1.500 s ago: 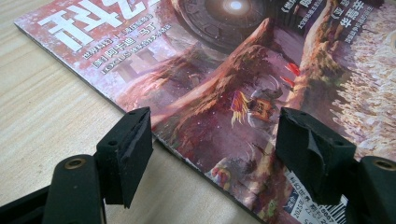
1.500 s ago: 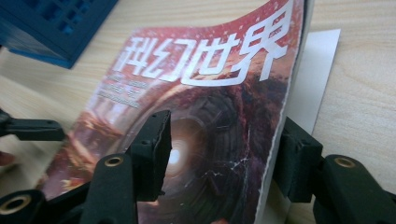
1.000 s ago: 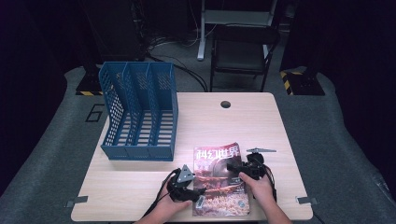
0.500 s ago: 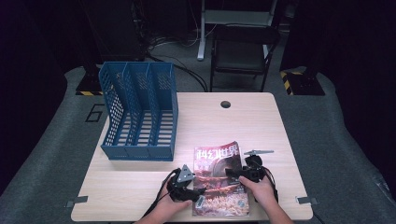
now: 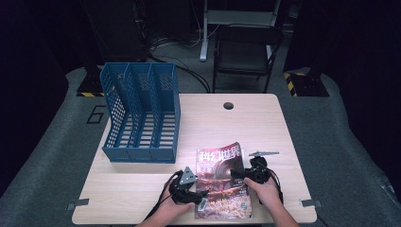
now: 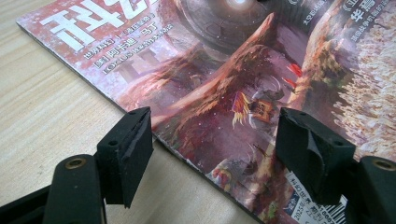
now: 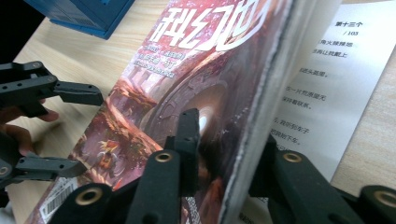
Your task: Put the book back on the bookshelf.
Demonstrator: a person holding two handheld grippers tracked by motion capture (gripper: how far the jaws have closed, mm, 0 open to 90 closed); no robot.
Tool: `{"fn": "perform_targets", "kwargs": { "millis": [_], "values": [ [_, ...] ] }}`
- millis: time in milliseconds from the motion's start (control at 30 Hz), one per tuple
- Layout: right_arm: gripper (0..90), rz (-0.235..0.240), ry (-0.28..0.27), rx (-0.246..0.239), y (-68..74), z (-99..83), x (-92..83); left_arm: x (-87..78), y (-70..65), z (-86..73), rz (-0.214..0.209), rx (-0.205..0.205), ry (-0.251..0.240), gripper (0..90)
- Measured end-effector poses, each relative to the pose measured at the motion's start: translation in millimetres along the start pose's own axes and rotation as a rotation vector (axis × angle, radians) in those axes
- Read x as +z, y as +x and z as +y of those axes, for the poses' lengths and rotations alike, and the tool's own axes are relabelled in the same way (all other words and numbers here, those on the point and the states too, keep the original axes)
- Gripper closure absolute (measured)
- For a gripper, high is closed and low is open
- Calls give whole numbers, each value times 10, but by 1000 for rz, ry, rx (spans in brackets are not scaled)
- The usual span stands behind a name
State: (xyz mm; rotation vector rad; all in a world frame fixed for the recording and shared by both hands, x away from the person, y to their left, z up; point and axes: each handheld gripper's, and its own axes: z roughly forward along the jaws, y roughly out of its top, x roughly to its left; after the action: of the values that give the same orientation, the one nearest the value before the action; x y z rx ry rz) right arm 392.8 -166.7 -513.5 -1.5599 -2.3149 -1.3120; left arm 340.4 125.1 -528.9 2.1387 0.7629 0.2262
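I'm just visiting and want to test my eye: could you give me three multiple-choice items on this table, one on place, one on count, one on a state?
1. Where is the file rack?
A. table's far left
B. on the chair
C. on the magazine

2. How many slots has it?
A. one
B. three
C. six

3. What are the right gripper's jaws doing?
A. hanging above the table
B. closing around the magazine's lifted edge
C. gripping the rack

Answers: 1 A, the high view shows it far left; 2 B, two dividers; 3 B, its jaws have just been closing, cover edge between them.
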Motion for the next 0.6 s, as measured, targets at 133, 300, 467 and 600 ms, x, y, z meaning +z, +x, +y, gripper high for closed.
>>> {"fn": "perform_targets", "kwargs": {
  "millis": [133, 300, 467, 600],
  "values": [
    [786, 21, -9, 5, -6, 5, -18, 8, 3, 0, 5, 0, -6, 276],
    [810, 34, -17, -1, -2, 5, -31, 10, 7, 2, 5, -1, -8, 277],
    [838, 37, -27, -5, 17, 7, -44, 5, 12, 5, 2, 2, -2, 277],
    [851, 37, -33, -27, 41, 9, -62, 8, 18, 4, 0, -6, -9, 281]
  ]
}}
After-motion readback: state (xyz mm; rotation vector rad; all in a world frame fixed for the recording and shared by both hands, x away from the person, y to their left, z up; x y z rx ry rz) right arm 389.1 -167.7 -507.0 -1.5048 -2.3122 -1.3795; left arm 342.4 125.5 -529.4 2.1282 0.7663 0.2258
